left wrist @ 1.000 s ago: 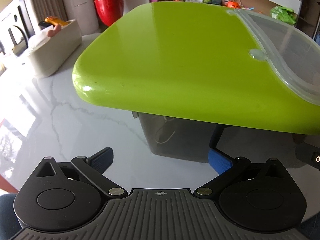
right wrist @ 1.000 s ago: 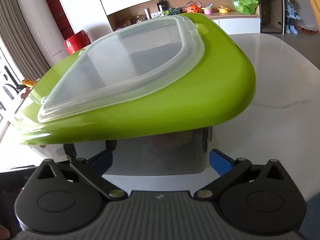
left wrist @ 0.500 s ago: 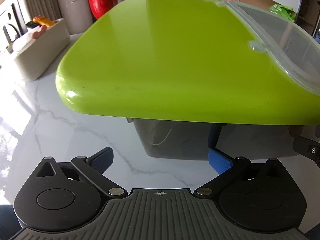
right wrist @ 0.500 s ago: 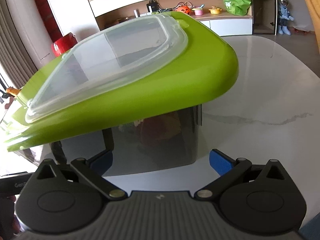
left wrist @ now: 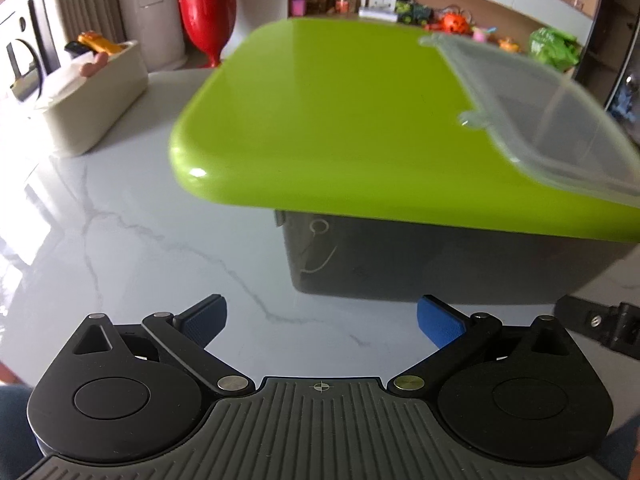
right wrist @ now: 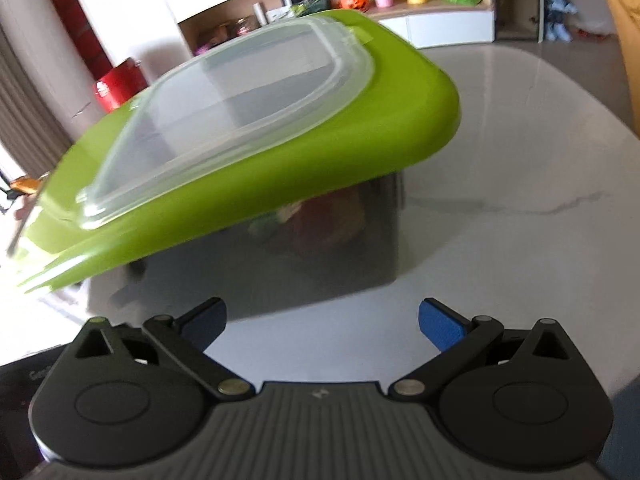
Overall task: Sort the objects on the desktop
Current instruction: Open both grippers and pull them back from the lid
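Left wrist view: the left hand-held gripper is spread wide and empty above the marble worktop, facing a grey bin under its green lid.

Right wrist view: the right hand-held gripper gapes empty before the same bin.

One dark storage bin; one green lid with one clear panel; one beige tray; one red vase; one marble counter.
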